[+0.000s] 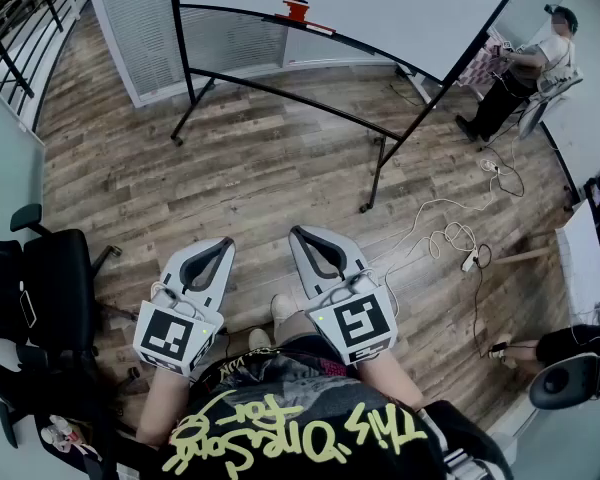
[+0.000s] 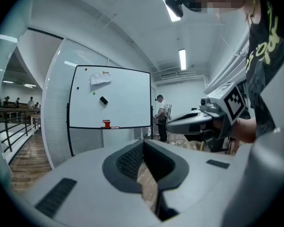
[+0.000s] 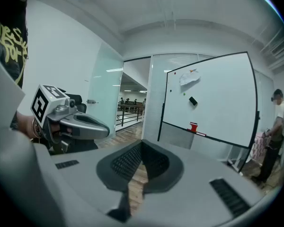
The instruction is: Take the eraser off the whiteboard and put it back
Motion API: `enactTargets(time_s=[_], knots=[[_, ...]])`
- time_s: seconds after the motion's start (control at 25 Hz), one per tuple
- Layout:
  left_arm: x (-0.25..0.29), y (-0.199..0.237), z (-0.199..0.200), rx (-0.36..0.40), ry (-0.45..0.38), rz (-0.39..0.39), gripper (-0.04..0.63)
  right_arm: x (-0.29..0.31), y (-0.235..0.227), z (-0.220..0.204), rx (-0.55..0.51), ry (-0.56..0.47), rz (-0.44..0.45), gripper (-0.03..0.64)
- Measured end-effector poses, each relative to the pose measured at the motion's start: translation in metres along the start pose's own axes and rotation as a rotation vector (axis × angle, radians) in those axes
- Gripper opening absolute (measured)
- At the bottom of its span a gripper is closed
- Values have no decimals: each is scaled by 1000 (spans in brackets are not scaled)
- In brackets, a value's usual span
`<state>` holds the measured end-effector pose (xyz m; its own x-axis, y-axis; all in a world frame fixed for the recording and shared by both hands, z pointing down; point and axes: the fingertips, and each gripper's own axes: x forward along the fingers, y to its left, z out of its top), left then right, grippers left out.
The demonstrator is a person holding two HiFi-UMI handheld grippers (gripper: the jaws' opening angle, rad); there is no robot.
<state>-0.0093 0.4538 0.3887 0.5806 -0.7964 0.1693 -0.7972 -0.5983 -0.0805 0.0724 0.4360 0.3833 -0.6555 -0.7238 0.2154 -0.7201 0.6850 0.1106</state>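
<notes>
Left claw (image 1: 218,248) and right claw (image 1: 305,238) are both closed on nothing, side by side above the wood floor (image 1: 280,168). Well ahead, the black eraser (image 2: 103,100) sticks on the whiteboard (image 2: 130,96); a red object (image 2: 106,124) rests on its tray (image 2: 135,126).

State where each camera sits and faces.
Head view: on the head, looking down at floor, left gripper, right gripper, shirt.
Left gripper view: behind its shut jaws, facing the whiteboard; right gripper alongside.
Right gripper view: behind its shut jaws, facing the whiteboard; left gripper alongside.
Shared: both gripper views show the eraser.
</notes>
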Motion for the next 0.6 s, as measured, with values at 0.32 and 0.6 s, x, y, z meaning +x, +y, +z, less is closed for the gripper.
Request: enactTargets(time_s=[0.32,0.6], knots=[[-14,-6,-2,-4,-16,-7,8,-6,13,2,-42,-49,9,8],[-24,-9,0,-7,-41,-13,8,-9,25,2,-40,-51,5,8]])
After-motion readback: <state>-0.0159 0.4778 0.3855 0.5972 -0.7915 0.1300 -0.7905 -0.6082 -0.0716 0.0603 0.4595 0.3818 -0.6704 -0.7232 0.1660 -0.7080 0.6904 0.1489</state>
